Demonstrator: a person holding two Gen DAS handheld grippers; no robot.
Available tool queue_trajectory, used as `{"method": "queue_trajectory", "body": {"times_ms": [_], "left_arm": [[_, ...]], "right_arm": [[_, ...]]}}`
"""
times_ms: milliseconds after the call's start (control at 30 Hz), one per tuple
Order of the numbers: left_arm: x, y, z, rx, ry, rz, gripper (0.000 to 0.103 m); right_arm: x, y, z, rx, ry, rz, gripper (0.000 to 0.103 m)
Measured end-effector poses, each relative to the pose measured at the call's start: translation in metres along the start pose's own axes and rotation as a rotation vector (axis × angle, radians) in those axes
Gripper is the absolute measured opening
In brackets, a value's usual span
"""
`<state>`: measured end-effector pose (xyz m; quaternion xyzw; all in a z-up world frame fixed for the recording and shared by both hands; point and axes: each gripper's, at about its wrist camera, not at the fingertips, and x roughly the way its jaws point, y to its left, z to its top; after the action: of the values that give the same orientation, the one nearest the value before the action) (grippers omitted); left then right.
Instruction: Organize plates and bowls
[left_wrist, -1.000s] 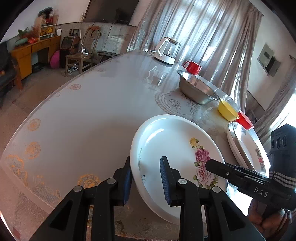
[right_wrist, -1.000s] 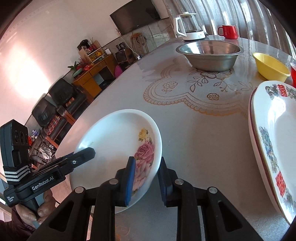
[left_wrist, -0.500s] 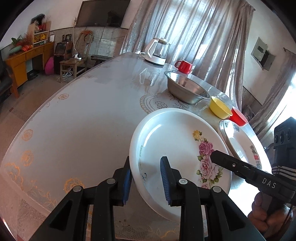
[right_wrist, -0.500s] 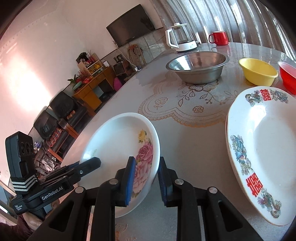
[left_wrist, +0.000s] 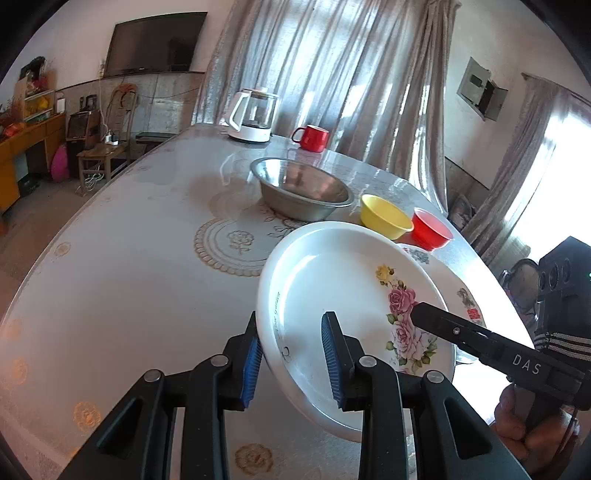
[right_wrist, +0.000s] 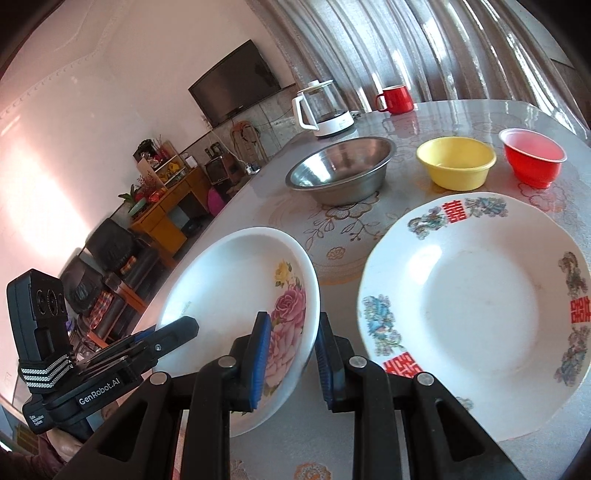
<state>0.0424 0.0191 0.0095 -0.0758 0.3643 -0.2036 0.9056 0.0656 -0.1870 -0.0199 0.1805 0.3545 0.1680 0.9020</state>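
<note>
A white plate with pink roses (left_wrist: 332, 288) hangs tilted above the table, held from both sides. My left gripper (left_wrist: 290, 321) is shut on its near left rim, one blue pad under the rim and one inside. My right gripper (right_wrist: 292, 319) is shut on the opposite rim, over the rose print (right_wrist: 288, 310). The same rose plate (right_wrist: 236, 280) fills the lower left of the right wrist view. A larger plate with red characters (right_wrist: 480, 306) lies flat on the table just right of it. In the left wrist view the held plate partly hides this big plate (left_wrist: 465, 295).
Beyond the plates stand a steel bowl (right_wrist: 340, 170), a yellow bowl (right_wrist: 456, 162) and a red bowl (right_wrist: 533, 155). A glass kettle (left_wrist: 253, 114) and a red mug (left_wrist: 312, 138) sit at the far end. The table (left_wrist: 129, 258) carries a shiny patterned cover.
Both grippers have lifted the rose plate off the table and carried it toward the large red-character plate. The grip on both rims looks the same.
</note>
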Motion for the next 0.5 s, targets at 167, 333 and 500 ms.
{"method": "queue_trajectory", "body": {"times_ms": [167,333,500], "left_arm": [[0.012,-0.037,0.014,0.073,0.003,-0.057,0.030],[0.032,-0.069,0.022,0.128,0.032,-0.108,0.030],[0.057,-0.098,0.028,0.175,0.067,-0.136,0.030]], "right_arm": [[-0.023,-0.026,0.002,0.066,-0.044,-0.052,0.024],[-0.044,-0.052,0.003,0.122,-0.091,-0.111,0.025],[-0.059,-0.078,0.005,0.172,-0.127,-0.169,0.025]]}}
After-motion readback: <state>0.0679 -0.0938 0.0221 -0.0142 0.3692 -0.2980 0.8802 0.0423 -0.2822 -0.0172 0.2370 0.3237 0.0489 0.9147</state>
